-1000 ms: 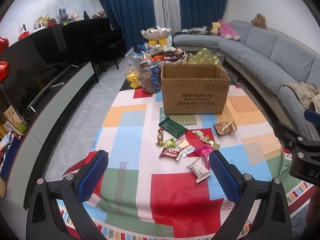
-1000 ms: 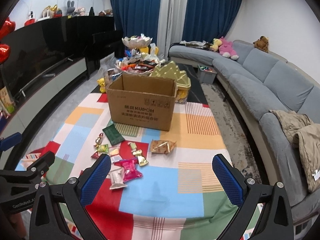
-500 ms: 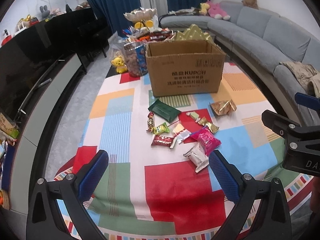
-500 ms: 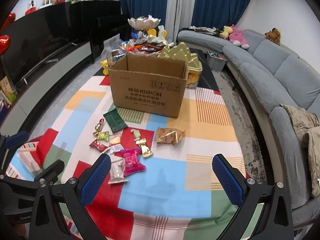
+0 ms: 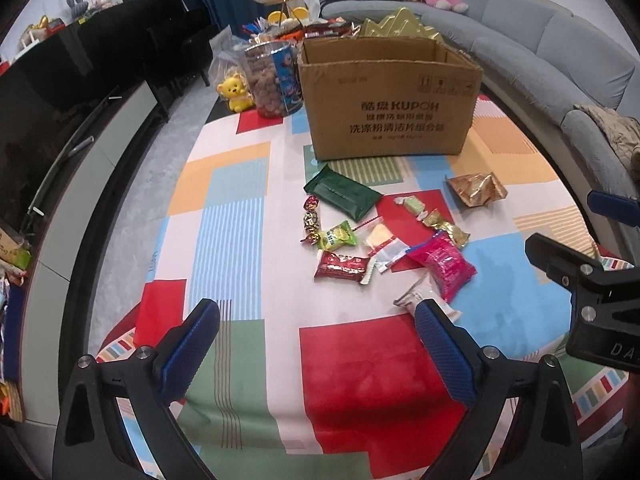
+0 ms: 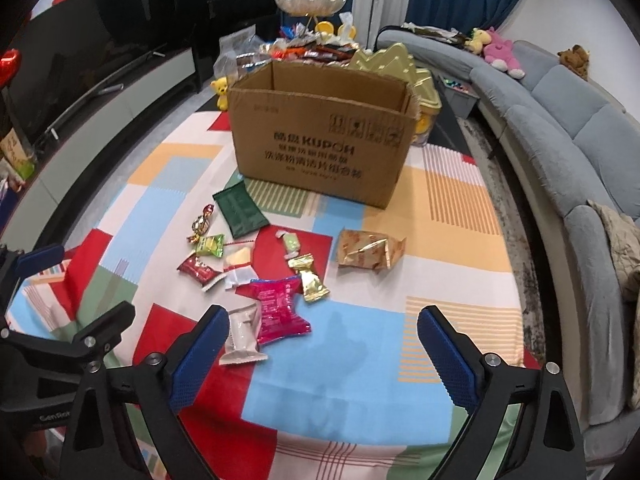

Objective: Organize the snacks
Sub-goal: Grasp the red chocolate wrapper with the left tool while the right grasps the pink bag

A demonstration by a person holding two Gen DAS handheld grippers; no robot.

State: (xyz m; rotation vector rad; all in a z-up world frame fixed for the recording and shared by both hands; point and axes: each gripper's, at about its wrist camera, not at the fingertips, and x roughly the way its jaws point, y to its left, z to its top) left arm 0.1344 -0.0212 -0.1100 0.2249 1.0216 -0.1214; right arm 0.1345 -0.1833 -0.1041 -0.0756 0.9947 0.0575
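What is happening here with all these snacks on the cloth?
A person holds two grippers above a colourful tablecloth. Small snack packets, such as a pink packet and a dark green packet, lie scattered in front of an open cardboard box. The left gripper is open and empty. The right gripper is empty too, its jaws just starting to close. Nothing has been picked up yet.

Left black plastic two-finger tool: triangular cut-outs in the arms, silver screws at the joints, blue textured pads. Right black plastic two-finger tool matched it. White lettering fragments showed on both housings.
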